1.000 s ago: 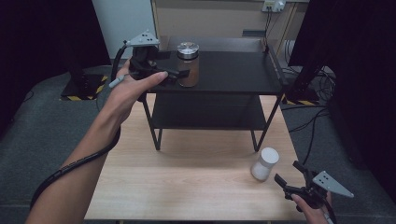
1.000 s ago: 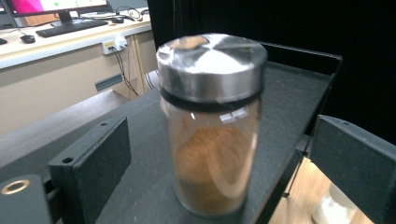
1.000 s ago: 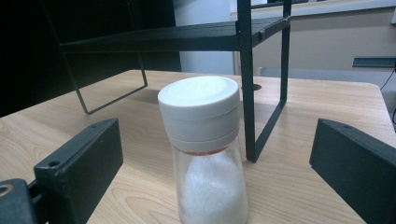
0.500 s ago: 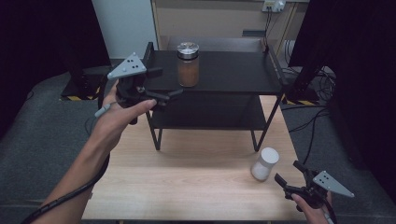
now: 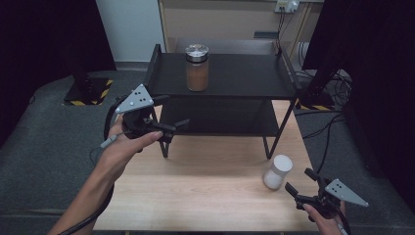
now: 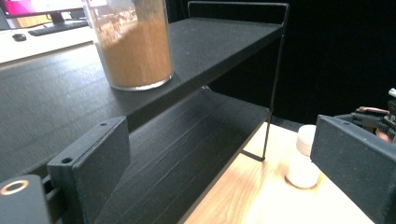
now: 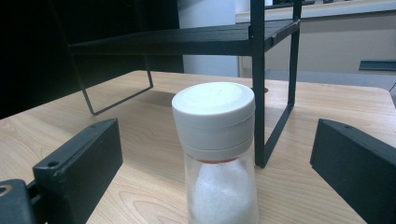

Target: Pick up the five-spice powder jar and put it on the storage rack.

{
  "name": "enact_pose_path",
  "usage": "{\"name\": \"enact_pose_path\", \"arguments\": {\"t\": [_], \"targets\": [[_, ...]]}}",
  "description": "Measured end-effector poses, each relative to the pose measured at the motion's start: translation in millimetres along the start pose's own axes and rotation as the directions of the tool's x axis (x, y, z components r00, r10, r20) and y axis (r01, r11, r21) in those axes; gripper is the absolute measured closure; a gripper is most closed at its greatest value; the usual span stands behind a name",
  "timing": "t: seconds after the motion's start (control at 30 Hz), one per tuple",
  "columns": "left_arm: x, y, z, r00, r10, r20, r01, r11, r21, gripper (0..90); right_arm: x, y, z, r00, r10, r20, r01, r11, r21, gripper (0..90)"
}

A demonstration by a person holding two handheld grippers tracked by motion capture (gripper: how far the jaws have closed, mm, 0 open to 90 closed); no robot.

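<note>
Brown-filled jar [image 5: 197, 68] sits on the rack [image 5: 254, 81], left tool [image 5: 169, 128] released and empty; white shaker [image 5: 277, 171] waits on the surface [image 5: 195, 196] before the released right tool [image 5: 299, 183]

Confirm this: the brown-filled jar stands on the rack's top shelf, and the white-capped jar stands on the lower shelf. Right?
One error. The white-capped jar stands on the wooden table, beside the rack's leg, not on the lower shelf; the high view shows it. The brown-filled jar is on the top shelf.

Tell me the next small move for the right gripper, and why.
Probably ease the right gripper forward around the white-capped shaker and close. Its fingers stand open just short of the shaker, which stands upright on the wooden table, centred between them in the right gripper view.
</note>
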State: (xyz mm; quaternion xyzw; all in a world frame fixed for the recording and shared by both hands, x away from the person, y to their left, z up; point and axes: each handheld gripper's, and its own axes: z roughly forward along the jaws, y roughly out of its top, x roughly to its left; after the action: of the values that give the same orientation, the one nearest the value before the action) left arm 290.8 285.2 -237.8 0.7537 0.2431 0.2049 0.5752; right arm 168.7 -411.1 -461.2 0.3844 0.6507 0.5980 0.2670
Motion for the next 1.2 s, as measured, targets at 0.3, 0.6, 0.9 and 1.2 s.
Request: {"name": "enact_pose_path", "arguments": {"t": [0.3,0.6,0.9,1.2], "targets": [[-3.0,-13.4,3.4,0.9998,0.016,-0.008,-0.016,0.9997,0.021,3.6,-0.9,-0.5,-1.3,1.0000,0.003,0.006,-0.003,1.000,0.001,2.7],[-7.3,-44.6,5.5,0.9998,0.002,-0.020,-0.001,0.9991,0.042,3.5,-0.2,-0.5,0.0,1.0000,0.000,0.002,0.000,1.000,0.004,2.6],[-10.7,-75.4,6.5,0.9995,0.003,-0.031,-0.002,0.9980,0.063,3.4,0.4,-0.1,-0.7,1.0000,0.000,0.005,0.000,1.000,0.007,2.4],[-14.8,-104.7,6.5,0.9973,-0.019,-0.071,0.024,0.9970,0.074,3.4,0.3,0.7,-1.1,1.0000,-0.005,0.004,0.005,1.000,0.005,2.3]]}}
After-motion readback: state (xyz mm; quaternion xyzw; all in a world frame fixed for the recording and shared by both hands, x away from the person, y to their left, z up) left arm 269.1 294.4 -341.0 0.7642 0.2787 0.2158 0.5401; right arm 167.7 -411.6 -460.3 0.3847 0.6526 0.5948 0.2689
